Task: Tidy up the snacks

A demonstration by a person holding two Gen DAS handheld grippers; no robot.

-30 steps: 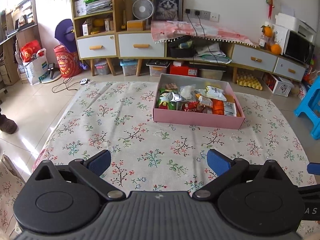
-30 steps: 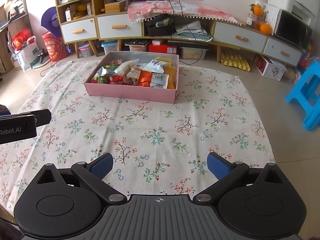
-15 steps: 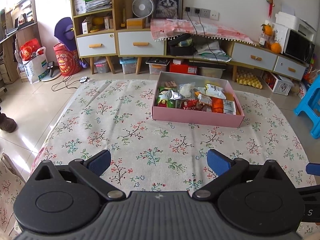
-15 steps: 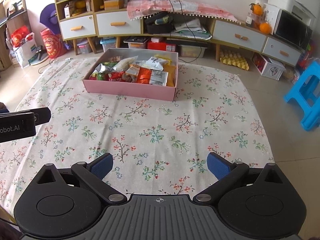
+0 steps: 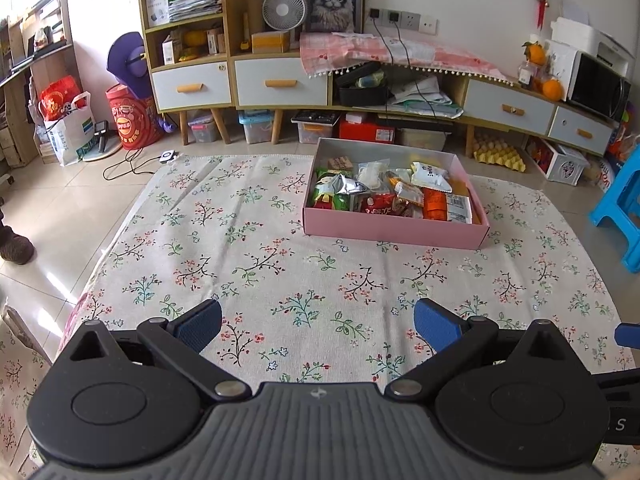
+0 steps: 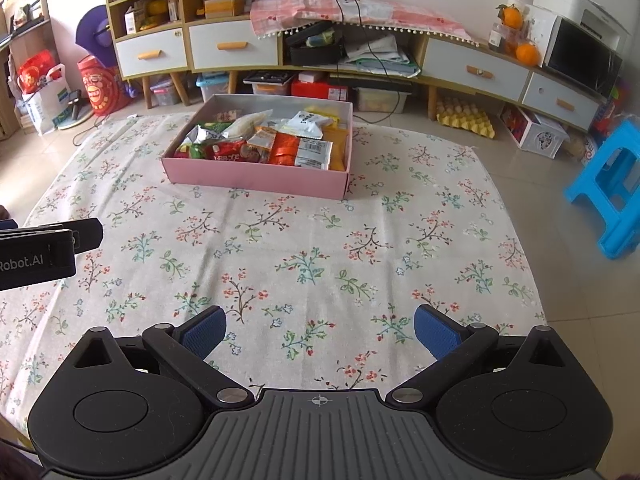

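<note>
The left gripper (image 5: 318, 326) hovered over the near part of the surface (image 5: 256, 240), which was covered by a cloth printed with small flowering sprigs; its 2 blue-padded fingers (image 5: 200, 326) were spread wide with nothing between them. The right gripper (image 6: 320, 330) hung in the same way over the near edge of the cloth, its fingers (image 6: 436, 332) likewise wide apart and empty. In the right wrist view the black body of the left gripper (image 6: 38, 254) showed at the left edge, beside the right one and well short of the box. The pink box (image 5: 394, 234) sat on the far half of the surface, well apart from both grippers, ahead and to the right in the left wrist view and ahead and slightly left in the right wrist view (image 6: 256, 178). The snacks (image 5: 392, 194) lay packed inside it in a loose overlapping heap: a crumpled silver packet (image 5: 348, 186), a white pouch (image 5: 430, 176), an orange packet (image 5: 434, 204) and a red wrapper (image 5: 378, 204) among them, none of them outside the box on the cloth. Beyond the surface a low cabinet with white drawers (image 5: 280, 84) ran along the wall, a small fan (image 5: 282, 10) stood on it, and a blue stool (image 6: 612, 196) stood on the tiled floor to the right.
</note>
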